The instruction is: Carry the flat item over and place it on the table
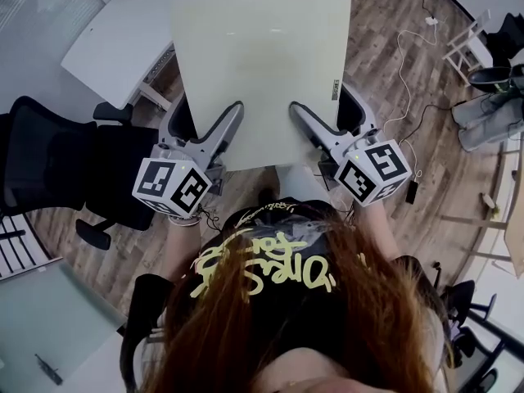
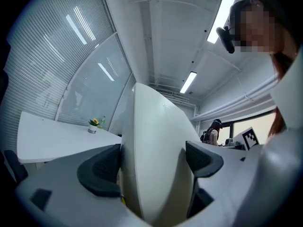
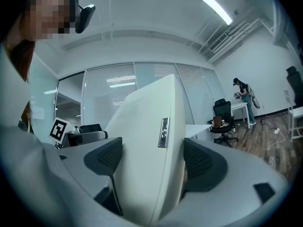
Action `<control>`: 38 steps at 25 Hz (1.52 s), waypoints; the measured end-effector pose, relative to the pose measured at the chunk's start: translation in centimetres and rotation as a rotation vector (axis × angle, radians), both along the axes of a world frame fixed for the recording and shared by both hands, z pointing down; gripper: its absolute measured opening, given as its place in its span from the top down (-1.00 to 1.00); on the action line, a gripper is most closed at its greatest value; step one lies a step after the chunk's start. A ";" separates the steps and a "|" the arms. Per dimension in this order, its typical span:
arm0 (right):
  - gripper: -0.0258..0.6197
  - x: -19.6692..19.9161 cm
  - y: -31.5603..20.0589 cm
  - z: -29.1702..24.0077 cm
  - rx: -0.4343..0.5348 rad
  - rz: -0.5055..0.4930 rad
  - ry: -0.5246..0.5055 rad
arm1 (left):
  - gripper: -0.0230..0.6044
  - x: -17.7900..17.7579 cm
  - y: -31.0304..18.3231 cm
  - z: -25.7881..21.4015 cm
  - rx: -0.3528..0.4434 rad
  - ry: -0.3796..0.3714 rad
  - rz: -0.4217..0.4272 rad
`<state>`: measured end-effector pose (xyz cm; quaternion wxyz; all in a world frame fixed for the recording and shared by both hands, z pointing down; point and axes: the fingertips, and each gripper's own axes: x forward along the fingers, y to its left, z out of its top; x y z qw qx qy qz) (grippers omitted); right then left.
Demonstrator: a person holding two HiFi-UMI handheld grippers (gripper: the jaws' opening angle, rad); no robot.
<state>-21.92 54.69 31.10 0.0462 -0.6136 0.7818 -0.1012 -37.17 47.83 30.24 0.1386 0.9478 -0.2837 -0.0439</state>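
head view, panel: a flat cream-white panel [image 1: 258,64] hangs level in the air ahead of the person, over the wood-plank floor [image 1: 393,121], not yet on any surface.
head view, grip: the left gripper [image 1: 223,133] and right gripper [image 1: 304,124] bite the near edge side by side and well apart, likely so the wide sheet does not tip or swing.
head view, destination: a white curved table [image 1: 115,39] lies ahead to the left, partly under the panel's far corner; a black office chair [image 1: 57,154] stands near it. by my reading the carry is well along and the set-down remains.
left gripper view, tongs: the jaws are clamped on the panel's edge, one dark ribbed pad [image 2: 102,167] on each face. the table top shows beyond, bearing a small pot with a yellow flower [image 2: 93,125].
right gripper view, tongs: the jaws are closed on the same panel, seen edge-on, just below a small grey tab [image 3: 163,132] on its rim.
risk: held only along one edge, the far side could sag or clip the table.
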 end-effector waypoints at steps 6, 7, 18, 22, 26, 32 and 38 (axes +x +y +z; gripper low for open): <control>-0.29 0.4 -1.1 0.1 -0.008 0.001 0.000 | -0.45 0.3 -1.1 0.4 -0.019 0.007 0.000; -0.29 0.4 -1.1 0.2 -0.007 -0.001 -0.001 | -0.45 0.3 -1.1 0.5 -0.018 0.007 -0.003; -0.29 0.7 -1.7 1.6 0.036 -0.031 -0.016 | -0.45 0.4 -1.2 1.5 0.016 0.000 -0.032; -0.29 1.1 -3.4 1.9 0.043 -0.049 -0.030 | -0.45 0.7 -2.6 1.6 0.022 -0.013 -0.052; -0.29 3.2 -7.7 1.4 0.035 -0.055 -0.033 | -0.45 2.7 -6.9 1.1 0.011 -0.015 -0.055; -0.29 6.5 -11.9 1.5 0.024 -0.055 -0.033 | -0.45 6.1 -11.0 1.2 0.012 -0.015 -0.055; -0.29 9.3 -15.7 1.4 0.021 -0.069 -0.037 | -0.45 8.8 -14.5 1.1 0.008 -0.017 -0.068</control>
